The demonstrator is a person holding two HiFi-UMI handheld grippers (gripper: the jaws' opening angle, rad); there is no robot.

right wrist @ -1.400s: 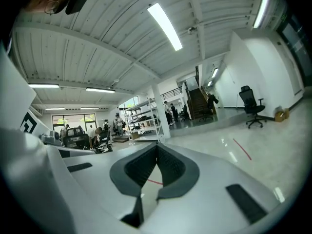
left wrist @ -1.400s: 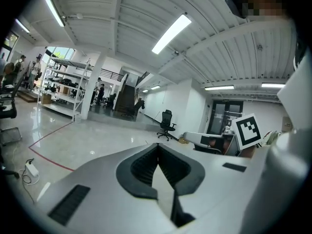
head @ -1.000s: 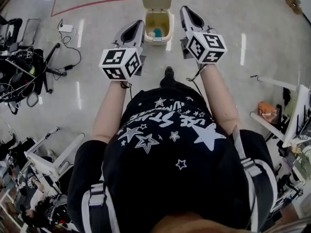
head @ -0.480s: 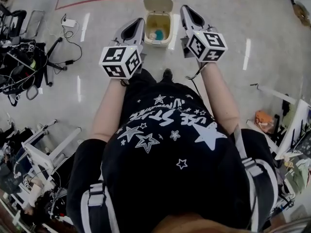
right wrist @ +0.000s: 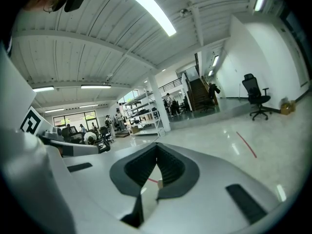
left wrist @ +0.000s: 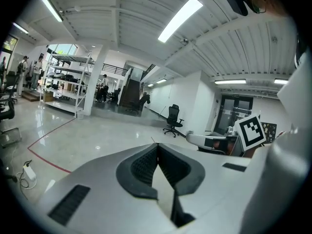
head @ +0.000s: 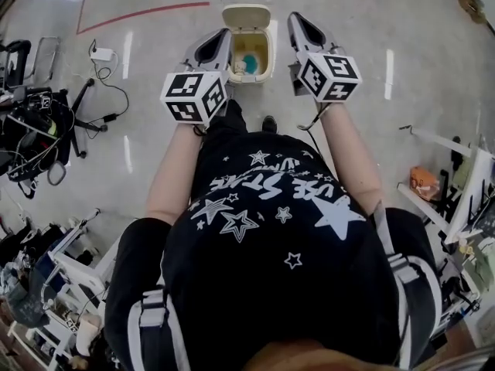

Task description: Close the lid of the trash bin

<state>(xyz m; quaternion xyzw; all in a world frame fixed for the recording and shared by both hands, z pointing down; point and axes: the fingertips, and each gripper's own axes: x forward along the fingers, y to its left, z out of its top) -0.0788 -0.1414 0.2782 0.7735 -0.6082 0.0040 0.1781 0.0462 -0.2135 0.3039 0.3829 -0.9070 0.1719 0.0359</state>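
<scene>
Head view: cream plastic trash bin [head: 260, 77] stands far ahead, between the left gripper [head: 220, 39] and the right gripper [head: 297, 20]. Its hinged lid [head: 246, 15] is raised. The left gripper covers the bin's left wall. The teal contents [head: 249, 60] are indistinct.
Left gripper view: jaws pressed together, empty; bin outside frame.
Right gripper view: jaws pressed together, empty; bin outside frame.

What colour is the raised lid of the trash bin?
Cream. The lid shows best in the head view, standing open at the far side of the trash bin.
</scene>
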